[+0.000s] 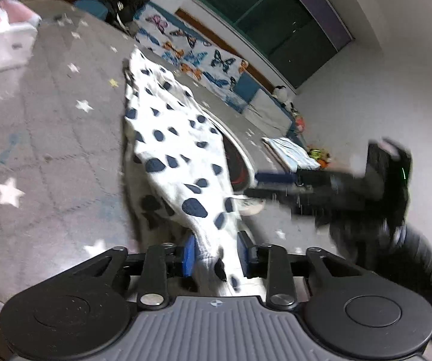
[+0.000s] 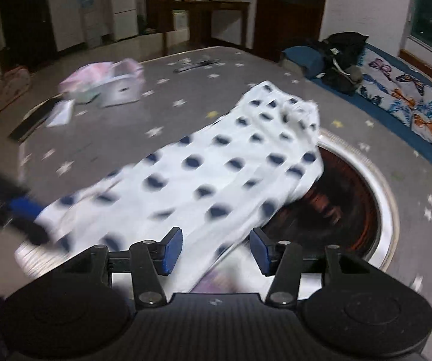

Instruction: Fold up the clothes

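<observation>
A white garment with navy dots (image 1: pixel 179 156) stretches across the grey star-patterned surface (image 1: pixel 50 135). Its near end is bunched between the blue pads of my left gripper (image 1: pixel 217 252), which is shut on it and holds that end up. In the right wrist view the garment (image 2: pixel 216 168) lies spread out. My right gripper (image 2: pixel 216 246) hovers over its near edge, open, with the cloth under the gap between its fingers. The left gripper (image 2: pixel 32 219) shows blurred at the garment's left corner. The right gripper (image 1: pixel 261 185) appears blurred to the right of the cloth, held by a dark sleeve (image 1: pixel 420 255).
A round metal-rimmed opening (image 2: pixel 388 201) with a dark inside lies partly under the garment's right side. A pink and white box (image 2: pixel 110 84), papers (image 2: pixel 61 114) and a dark strip (image 2: pixel 26 124) sit far left. A butterfly-print cushion (image 2: pixel 411 99) and a black bag (image 2: pixel 342 60) line the right edge.
</observation>
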